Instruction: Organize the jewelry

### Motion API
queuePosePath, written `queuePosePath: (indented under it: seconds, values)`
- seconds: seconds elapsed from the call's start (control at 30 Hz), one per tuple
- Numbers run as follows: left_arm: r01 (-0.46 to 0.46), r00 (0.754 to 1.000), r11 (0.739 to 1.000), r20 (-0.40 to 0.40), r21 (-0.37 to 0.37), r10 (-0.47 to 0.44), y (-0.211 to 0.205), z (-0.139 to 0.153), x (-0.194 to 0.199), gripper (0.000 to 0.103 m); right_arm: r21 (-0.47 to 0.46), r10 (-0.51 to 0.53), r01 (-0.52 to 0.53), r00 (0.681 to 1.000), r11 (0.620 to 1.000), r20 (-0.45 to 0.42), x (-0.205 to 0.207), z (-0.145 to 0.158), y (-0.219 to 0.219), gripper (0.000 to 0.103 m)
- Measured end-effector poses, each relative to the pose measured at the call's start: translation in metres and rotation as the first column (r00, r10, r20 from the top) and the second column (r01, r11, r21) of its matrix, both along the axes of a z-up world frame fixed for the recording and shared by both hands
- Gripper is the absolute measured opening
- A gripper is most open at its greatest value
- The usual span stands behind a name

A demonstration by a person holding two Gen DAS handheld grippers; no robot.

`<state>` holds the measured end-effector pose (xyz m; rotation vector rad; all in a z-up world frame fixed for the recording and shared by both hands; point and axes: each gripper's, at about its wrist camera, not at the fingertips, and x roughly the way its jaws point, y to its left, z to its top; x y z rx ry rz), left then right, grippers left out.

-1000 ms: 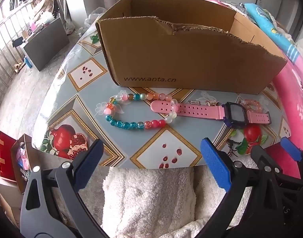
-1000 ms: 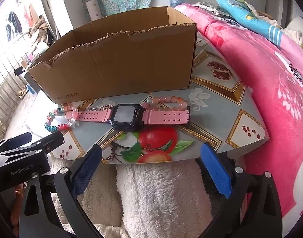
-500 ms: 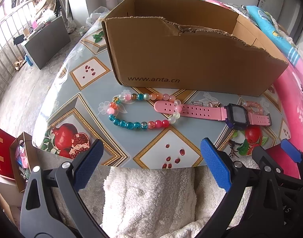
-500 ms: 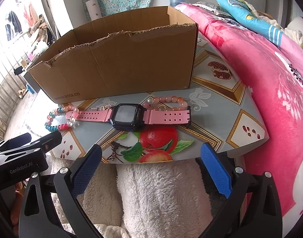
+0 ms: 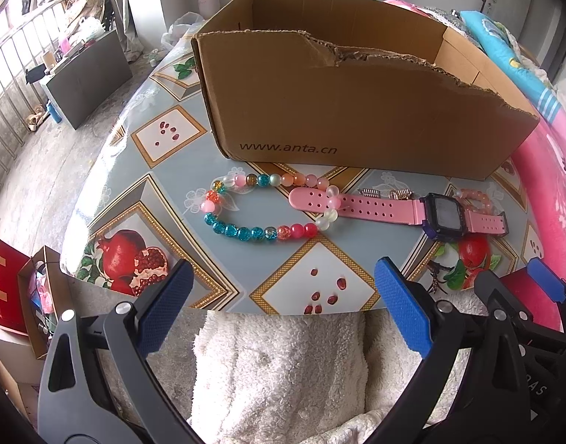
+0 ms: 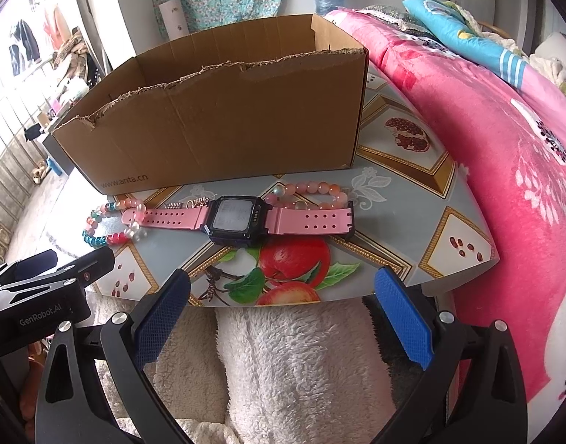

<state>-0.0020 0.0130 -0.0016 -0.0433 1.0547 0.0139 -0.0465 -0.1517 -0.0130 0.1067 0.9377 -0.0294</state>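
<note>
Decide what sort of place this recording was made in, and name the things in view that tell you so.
Most likely a lived-in bedroom at home, not a lab: a pink floral blanket over what looks like a bed beside the fruit-patterned table, and clothes hanging by a railed window.

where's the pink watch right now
The watch lies flat on the table in front of the box, centre of the right wrist view, its strap ends overlapping the multicolour bracelet and the pink bracelet.
</note>
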Motion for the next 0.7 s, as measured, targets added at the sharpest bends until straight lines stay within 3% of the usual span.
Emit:
queuePosePath:
  seconds: [0.7]
  values:
    - [-0.001, 1.0, 1.0, -0.001, -0.001, 0.001, 0.0005, -0.0002, -0.0012, 0.095, 0.002, 0.001, -0.001, 1.0, 1.0, 0.001, -0.0006, 0.0025, 0.0008, 0.098]
